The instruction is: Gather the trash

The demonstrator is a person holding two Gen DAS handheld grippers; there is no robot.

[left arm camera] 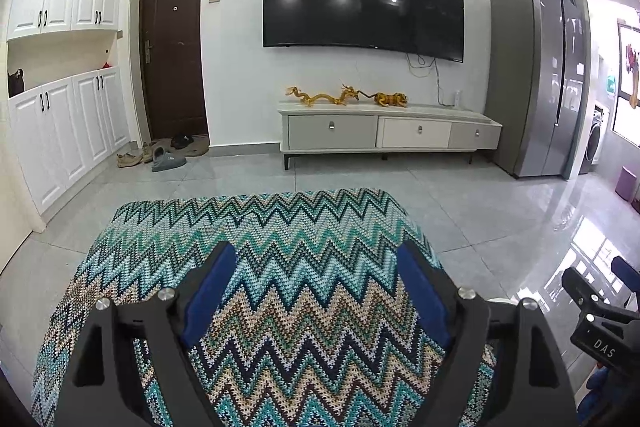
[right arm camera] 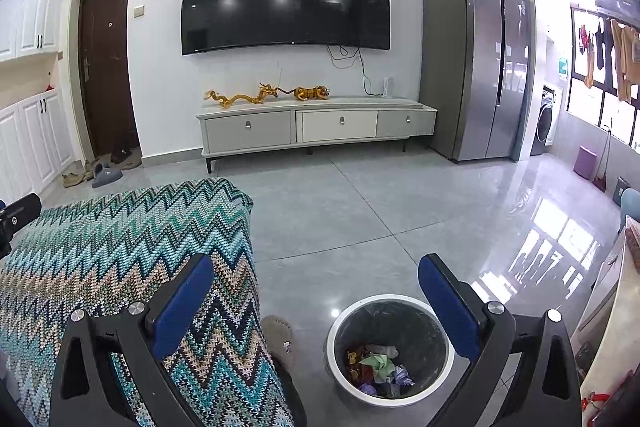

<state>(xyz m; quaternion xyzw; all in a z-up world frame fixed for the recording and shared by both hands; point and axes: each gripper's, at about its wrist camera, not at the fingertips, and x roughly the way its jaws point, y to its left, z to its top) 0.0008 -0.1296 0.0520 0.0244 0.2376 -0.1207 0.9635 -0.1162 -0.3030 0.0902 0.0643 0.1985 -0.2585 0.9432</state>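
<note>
Trash [right arm camera: 380, 367] is sitting crumpled in the bin [right arm camera: 436, 379] at five o'clock of the zigzag-cloth surface [right arm camera: 132, 247], while left gripper [left arm camera: 318, 291] and right gripper [right arm camera: 316, 303] are hovering with jaws wide apart and empty, risking knocking the bin over if lowered carelessly.

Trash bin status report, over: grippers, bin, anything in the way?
Left gripper open, empty, over zigzag blanket. Right gripper open, empty. Trash bin on floor, crumpled paper inside. Nothing blocking bin.

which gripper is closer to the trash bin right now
Right. The right gripper hangs open just above the trash bin. The left gripper is open over the zigzag blanket, farther to the left.
</note>
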